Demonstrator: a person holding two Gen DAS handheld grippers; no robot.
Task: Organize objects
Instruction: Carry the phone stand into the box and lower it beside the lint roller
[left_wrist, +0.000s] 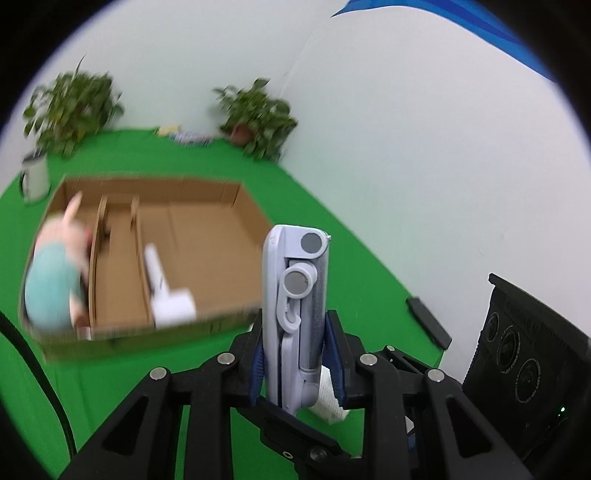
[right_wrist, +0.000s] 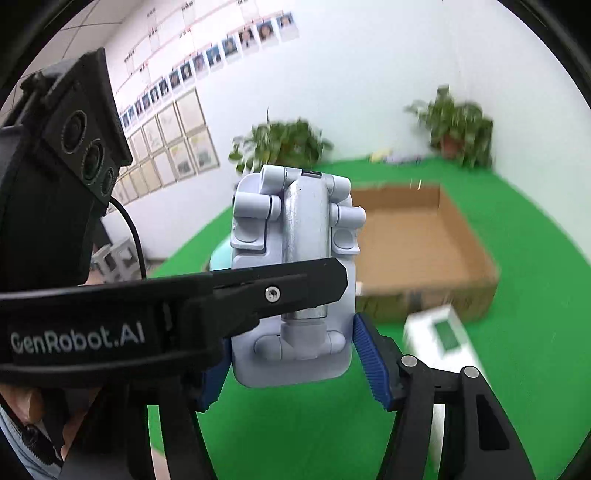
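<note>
Above a green-covered table (left_wrist: 332, 251), the left gripper (left_wrist: 297, 363) clamps its blue pads on the narrow sides of a pale lavender folding phone stand (left_wrist: 295, 295), lifted clear of the cloth. The right gripper (right_wrist: 295, 363) pinches the same stand (right_wrist: 295, 280) across its wider base. Beyond them sits a shallow brown cardboard box (left_wrist: 155, 258) with dividers, a pink-and-teal plush toy (left_wrist: 55, 273) in its leftmost compartment and a white object (left_wrist: 166, 291) in its widest one.

Open green tabletop (left_wrist: 325, 184) right of cardboard box (left_wrist: 221, 325) gives clear passage. Box's right bay mostly bare; plush toy (left_wrist: 51, 280) fills left bay. Potted plants (left_wrist: 258, 118) line far wall; white carton (right_wrist: 443, 336) lies before box.
</note>
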